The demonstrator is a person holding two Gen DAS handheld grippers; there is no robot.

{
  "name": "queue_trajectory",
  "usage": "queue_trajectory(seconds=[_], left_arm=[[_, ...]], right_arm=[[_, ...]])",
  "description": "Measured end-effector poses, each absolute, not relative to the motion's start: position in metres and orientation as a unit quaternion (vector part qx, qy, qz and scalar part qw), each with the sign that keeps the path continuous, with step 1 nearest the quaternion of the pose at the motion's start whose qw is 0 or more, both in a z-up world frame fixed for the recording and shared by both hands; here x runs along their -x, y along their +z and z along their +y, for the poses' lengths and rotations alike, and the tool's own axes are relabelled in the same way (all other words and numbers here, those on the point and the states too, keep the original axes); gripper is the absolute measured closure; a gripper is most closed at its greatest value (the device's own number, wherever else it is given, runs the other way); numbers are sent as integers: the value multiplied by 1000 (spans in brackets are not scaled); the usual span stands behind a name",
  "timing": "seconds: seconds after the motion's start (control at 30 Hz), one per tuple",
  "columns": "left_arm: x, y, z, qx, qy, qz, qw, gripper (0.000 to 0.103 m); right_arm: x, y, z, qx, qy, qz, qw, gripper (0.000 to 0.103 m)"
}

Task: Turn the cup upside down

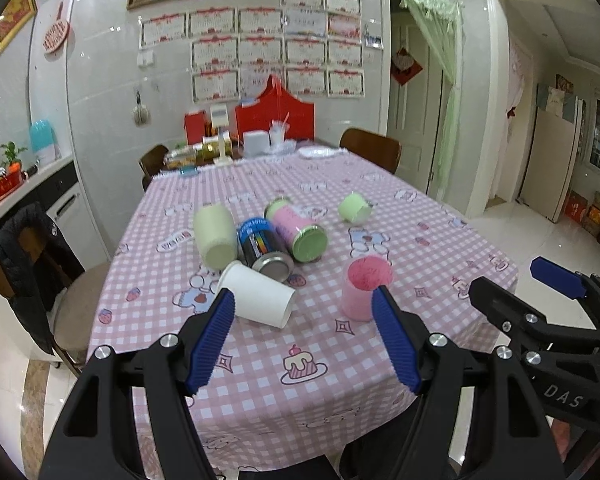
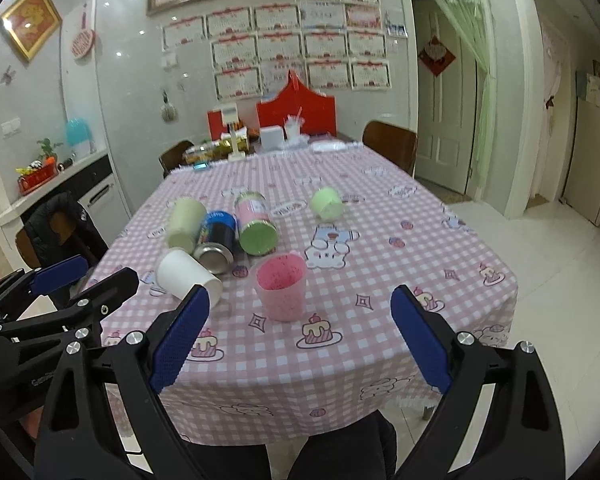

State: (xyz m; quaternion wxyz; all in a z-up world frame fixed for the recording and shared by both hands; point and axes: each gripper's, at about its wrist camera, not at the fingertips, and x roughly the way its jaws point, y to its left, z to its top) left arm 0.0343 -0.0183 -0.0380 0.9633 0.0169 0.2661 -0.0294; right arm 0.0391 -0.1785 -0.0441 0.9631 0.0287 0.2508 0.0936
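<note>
Translucent pink plastic cup (image 2: 280, 291) upright, mouth up, on checked pink tablecloth (image 2: 380, 216). Ahead of right gripper (image 2: 300, 296), untouched. Both grippers spread wide, left gripper (image 1: 304, 296) empty.

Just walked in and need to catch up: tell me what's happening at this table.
A person holds two grippers above the near edge of a pink checked table. Both the left gripper and the right gripper are open and hold nothing. A pink cup stands upright, mouth up, nearest them. Behind it a white paper cup, a blue can, a cream cup, a pink jar and a green cup lie on their sides. Nothing is flipped yet.
</note>
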Motion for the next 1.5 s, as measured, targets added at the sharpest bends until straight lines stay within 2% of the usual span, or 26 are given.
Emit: queue_trajectory(seconds=[0.63,1.5], left_arm=[[6,-8,-29,-16,-34,199,979,32],[15,-6,-30,-17,-33,198,979,31]], right_arm=[[-3,-19,-196,-43,107,184,976,14],[9,-17,-202,-53,103,177,977,14]])
